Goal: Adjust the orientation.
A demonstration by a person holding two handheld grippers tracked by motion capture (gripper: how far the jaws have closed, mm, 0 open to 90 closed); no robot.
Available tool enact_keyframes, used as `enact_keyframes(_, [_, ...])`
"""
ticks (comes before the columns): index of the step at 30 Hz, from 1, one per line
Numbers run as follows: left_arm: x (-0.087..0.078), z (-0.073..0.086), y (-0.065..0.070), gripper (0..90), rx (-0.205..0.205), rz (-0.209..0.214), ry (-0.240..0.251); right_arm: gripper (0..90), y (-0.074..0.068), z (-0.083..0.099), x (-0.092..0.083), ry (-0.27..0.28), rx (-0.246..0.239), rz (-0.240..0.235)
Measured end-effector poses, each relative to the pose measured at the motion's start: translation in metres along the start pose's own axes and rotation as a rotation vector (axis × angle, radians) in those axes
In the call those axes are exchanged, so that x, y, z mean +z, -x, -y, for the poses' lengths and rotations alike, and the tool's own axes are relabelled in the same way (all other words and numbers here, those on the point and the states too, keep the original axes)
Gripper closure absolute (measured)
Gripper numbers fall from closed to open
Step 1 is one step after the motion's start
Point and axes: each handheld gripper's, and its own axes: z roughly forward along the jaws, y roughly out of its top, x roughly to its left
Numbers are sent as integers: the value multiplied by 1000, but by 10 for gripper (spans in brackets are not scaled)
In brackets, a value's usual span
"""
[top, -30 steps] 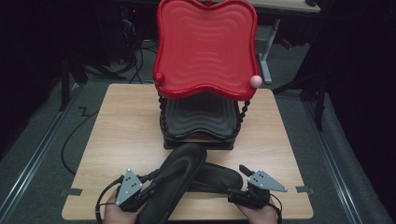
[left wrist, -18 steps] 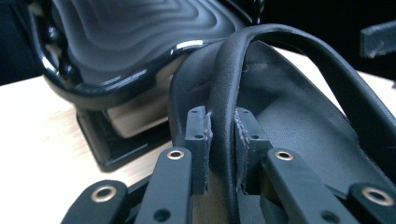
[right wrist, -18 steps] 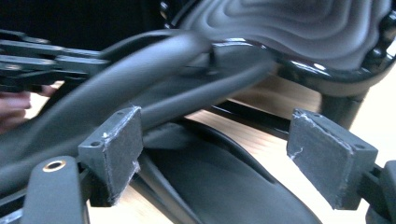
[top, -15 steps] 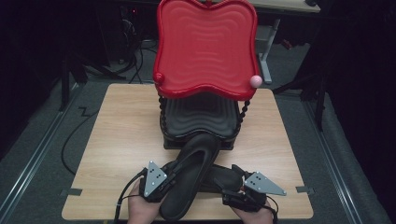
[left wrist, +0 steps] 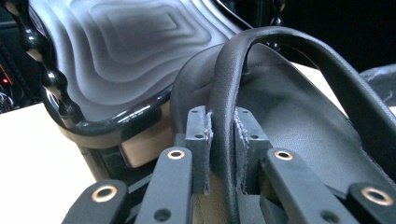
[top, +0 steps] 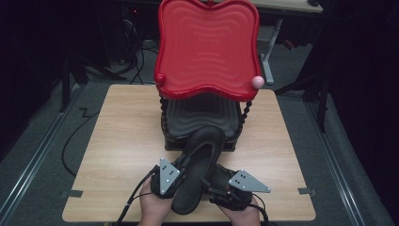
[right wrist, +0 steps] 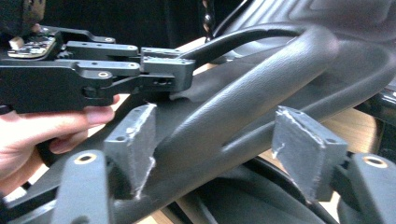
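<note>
Sandal [top: 197, 174] has swung toward the frame's centre, toe reaching black tray [top: 200, 117]; left gripper [left wrist: 223, 140] clamps its strap, right gripper [right wrist: 224, 154] gapes.

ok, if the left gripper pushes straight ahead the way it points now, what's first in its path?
Probably the black lower tray of the stand: the left gripper, shut on the sandal strap, points at it, though depth is unclear.

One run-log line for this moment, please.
left gripper: shut on sandal strap | right gripper: open | sandal: toe at black tray
</note>
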Motion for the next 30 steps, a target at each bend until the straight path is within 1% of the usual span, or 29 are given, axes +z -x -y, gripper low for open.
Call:
enact_keyframes(1, [0,-1,0,782,-4,-1,6,355,-1,0,0,5,-2,2])
enact_keyframes(3, [-2,-3,-1,782,-8,-9,19,425,-3,-1,0,9,-27,13])
enact_keyframes(5, [-3,-4,-1,781,-6,-21,33,490,-4,-1,0,12,-33,25])
enact_keyframes(7, [-2,-6,-2,780,-3,-32,40,532,-1,-2,3,11,-29,21])
enact_keyframes(10, [5,-8,-5,777,7,-45,37,609,5,-6,11,14,-37,29])
enact_keyframes(12, [11,-11,-10,774,2,-56,38,660,10,-9,18,13,-41,37])
enact_keyframes(16, [24,-18,-18,768,11,-77,51,730,19,-18,34,11,-65,78])
enact_keyframes(17, [28,-19,-21,767,14,-82,54,737,20,-20,37,10,-66,87])
enact_keyframes(19, [37,-19,-26,766,-1,-91,60,754,25,-25,45,11,-74,109])
enact_keyframes(22, [48,-19,-32,768,-8,-105,69,773,28,-32,53,19,-111,143])
enact_keyframes(25, [58,-21,-40,768,-27,-111,80,781,29,-38,62,32,-137,174])
enact_keyframes(27, [63,-22,-43,768,-28,-121,88,785,31,-40,68,32,-143,192])
enact_keyframes(29, [69,-23,-45,767,-23,-128,88,796,34,-40,75,38,-134,212])
enact_keyframes(30, [72,-23,-45,764,-21,-128,96,807,36,-40,78,41,-130,224])
